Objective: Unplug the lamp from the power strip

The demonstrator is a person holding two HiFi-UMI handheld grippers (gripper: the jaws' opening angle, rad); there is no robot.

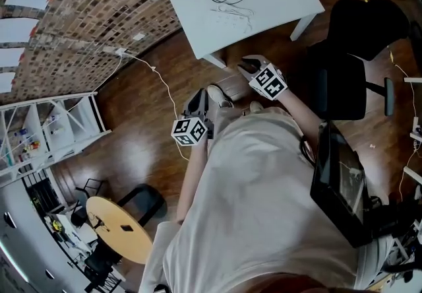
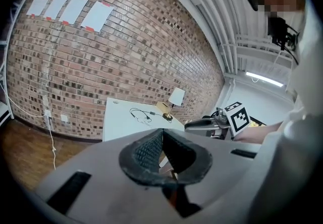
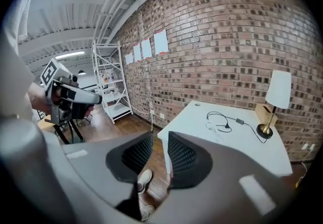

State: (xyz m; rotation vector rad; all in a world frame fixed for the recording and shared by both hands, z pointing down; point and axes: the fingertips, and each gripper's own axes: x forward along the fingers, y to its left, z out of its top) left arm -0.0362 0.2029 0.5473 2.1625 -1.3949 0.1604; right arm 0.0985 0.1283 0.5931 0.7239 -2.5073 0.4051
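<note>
Both empty, left fingers (image 2: 145,150) together, right (image 3: 182,156) parted

The head view looks steeply down from above the person's shoulders onto the wooden floor (image 1: 138,127), with the white tabletop (image 1: 198,14) at the far edge. The left gripper view sits close behind the jaws of the left gripper (image 2: 162,140) and faces the brick wall (image 2: 126,51), with the tabletop far ahead. The right gripper view sits just behind the jaws of the right gripper (image 3: 160,150), facing the same wall from further right and nearer the tabletop. All three views share the tabletop and the lamp (image 3: 275,99). Each gripper view catches the other gripper at its side.
</note>
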